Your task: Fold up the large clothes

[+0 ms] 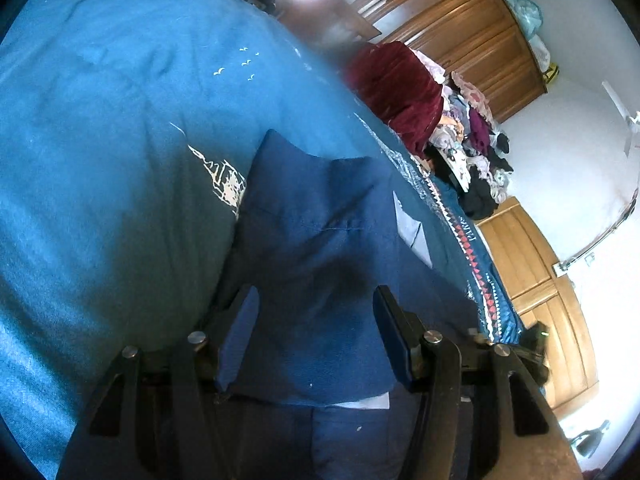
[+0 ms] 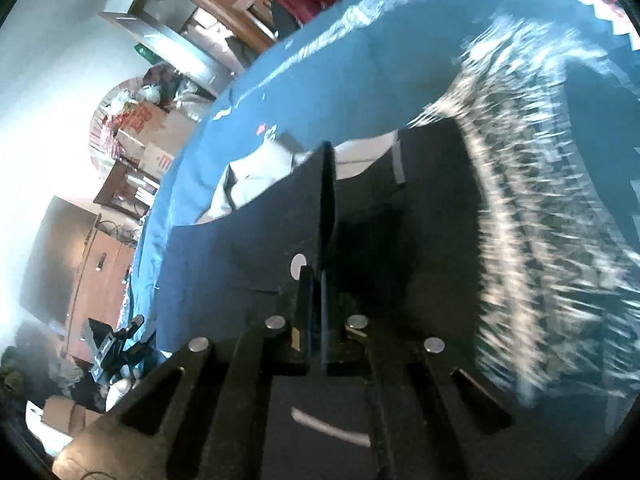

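Teal bedsheet, printed with white line drawings and small birds, fills most of my left wrist view from 7 o'clock up to 12; in my right wrist view the same sheet spans 10 to 3 o'clock, its white pattern smeared by blur. On it lies the dark navy garment, centre to 6 o'clock in the left view, with a pale inner label showing at its lower hem. My left gripper stands with fingers spread wide apart, the navy cloth lying between them, nothing pinched. My right gripper has its fingers pressed together on an upright ridge of the garment, which rises toward 12 o'clock from the tips. Brown wooden wardrobe sits at 1 o'clock in the left view. Maroon velvet cloth is heaped beyond the sheet's edge, with a mixed clothes pile just beside it at 2 o'clock.
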A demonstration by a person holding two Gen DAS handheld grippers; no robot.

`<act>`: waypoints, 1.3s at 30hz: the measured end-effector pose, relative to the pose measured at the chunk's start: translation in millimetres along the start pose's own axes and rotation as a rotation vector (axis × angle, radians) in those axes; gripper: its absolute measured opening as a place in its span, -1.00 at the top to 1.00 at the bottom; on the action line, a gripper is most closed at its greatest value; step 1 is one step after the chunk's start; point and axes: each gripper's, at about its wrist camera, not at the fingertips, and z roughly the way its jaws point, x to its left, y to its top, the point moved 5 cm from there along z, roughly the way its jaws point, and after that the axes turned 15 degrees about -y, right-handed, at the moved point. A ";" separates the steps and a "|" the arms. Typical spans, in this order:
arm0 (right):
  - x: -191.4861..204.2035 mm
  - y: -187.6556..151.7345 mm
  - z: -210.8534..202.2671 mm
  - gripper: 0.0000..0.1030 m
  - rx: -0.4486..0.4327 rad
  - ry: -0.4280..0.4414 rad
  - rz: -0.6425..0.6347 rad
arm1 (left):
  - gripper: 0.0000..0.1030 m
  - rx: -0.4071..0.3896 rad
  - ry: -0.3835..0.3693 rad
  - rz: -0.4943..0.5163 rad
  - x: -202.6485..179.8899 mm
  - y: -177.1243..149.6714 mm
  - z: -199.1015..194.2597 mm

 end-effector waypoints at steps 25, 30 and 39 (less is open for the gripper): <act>-26.9 -43.3 -5.6 0.55 0.082 -0.134 -0.163 | -0.13 0.199 0.222 0.175 -15.1 -2.3 -25.6; -83.7 -104.9 -102.4 0.06 0.150 -0.090 -0.062 | -0.32 0.273 0.199 0.139 -9.4 -30.7 -90.8; -121.3 -228.4 -124.1 0.14 0.340 0.034 0.141 | -0.33 0.298 -0.009 -0.027 -7.9 -101.5 -161.1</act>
